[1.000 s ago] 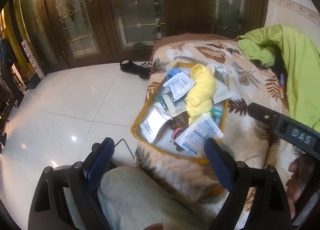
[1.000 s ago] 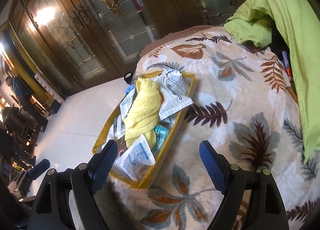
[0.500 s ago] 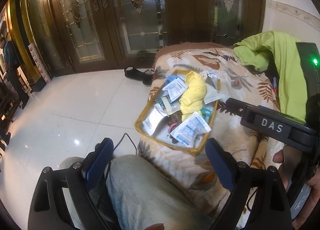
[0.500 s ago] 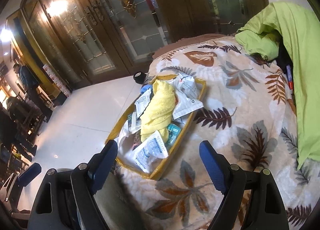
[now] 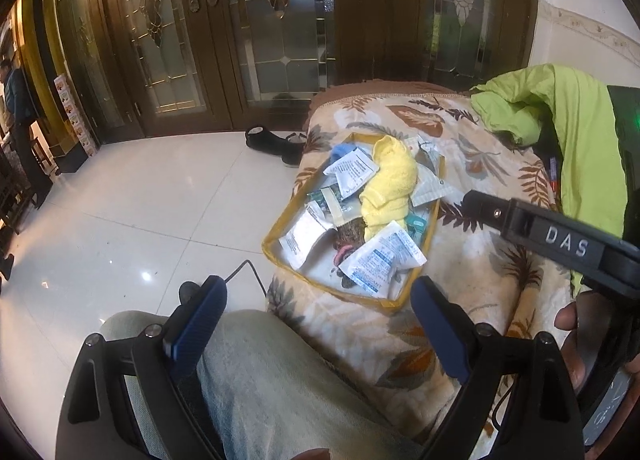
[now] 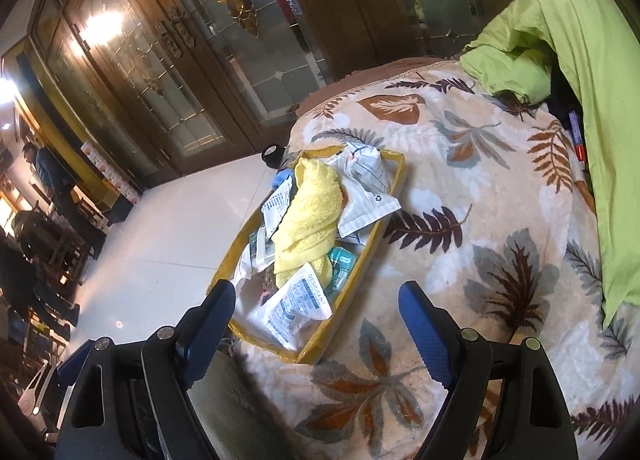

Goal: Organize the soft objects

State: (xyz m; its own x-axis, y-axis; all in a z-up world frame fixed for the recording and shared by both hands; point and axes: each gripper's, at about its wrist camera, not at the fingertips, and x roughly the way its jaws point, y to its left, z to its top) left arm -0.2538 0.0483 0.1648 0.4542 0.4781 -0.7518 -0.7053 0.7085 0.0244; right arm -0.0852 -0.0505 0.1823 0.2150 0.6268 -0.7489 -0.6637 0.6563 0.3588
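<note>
Both grippers hung wide open and empty as the yellow towel [image 6: 308, 219] lay in the yellow-rimmed tray [image 6: 384, 227], its long axis running away ahead of the right gripper [image 6: 316, 320], the nearer, while the left gripper [image 5: 320, 320] hovered farther back.

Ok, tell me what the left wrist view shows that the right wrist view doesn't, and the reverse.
Only the left wrist view shows the right tongs' black body marked DAS, the holder's pale trouser leg and both black shoes on the floor. Only the right wrist view shows seated people at far left and pens beside the green cloth. Both show the yellow-rimmed tray, the yellow towel, the desiccant packet, the leaf blanket and open, empty tongs.
</note>
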